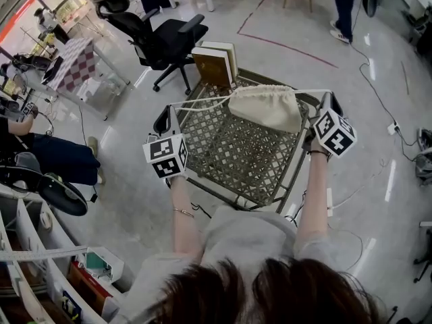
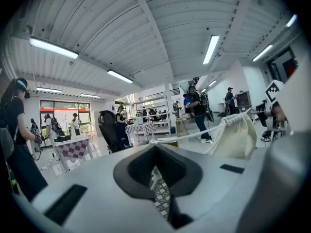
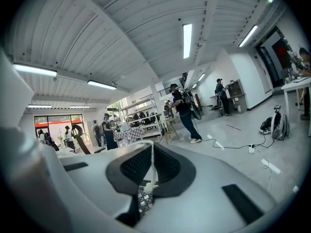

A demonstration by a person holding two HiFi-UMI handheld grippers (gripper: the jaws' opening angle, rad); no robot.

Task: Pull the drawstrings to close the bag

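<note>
A cream cloth bag (image 1: 265,106) hangs taut over a metal mesh table (image 1: 229,157), its mouth gathered, strung between my two grippers. My left gripper (image 1: 170,119) is shut on the left drawstring (image 1: 202,102), which runs tight from its jaws to the bag. My right gripper (image 1: 328,101) is shut on the right drawstring (image 1: 312,91). In the left gripper view the drawstring (image 2: 189,136) leads from the shut left gripper (image 2: 156,148) to the bag (image 2: 238,137). In the right gripper view the knotted drawstring (image 3: 151,171) lies pinched in the right gripper (image 3: 150,154); the bag is out of sight there.
Two books (image 1: 216,63) stand at the mesh table's far edge. A black office chair (image 1: 158,36) is beyond it, a checkered table (image 1: 74,59) to the far left. A seated person (image 1: 54,157) and shelving (image 1: 40,268) are at left. Cables (image 1: 378,93) cross the floor at right.
</note>
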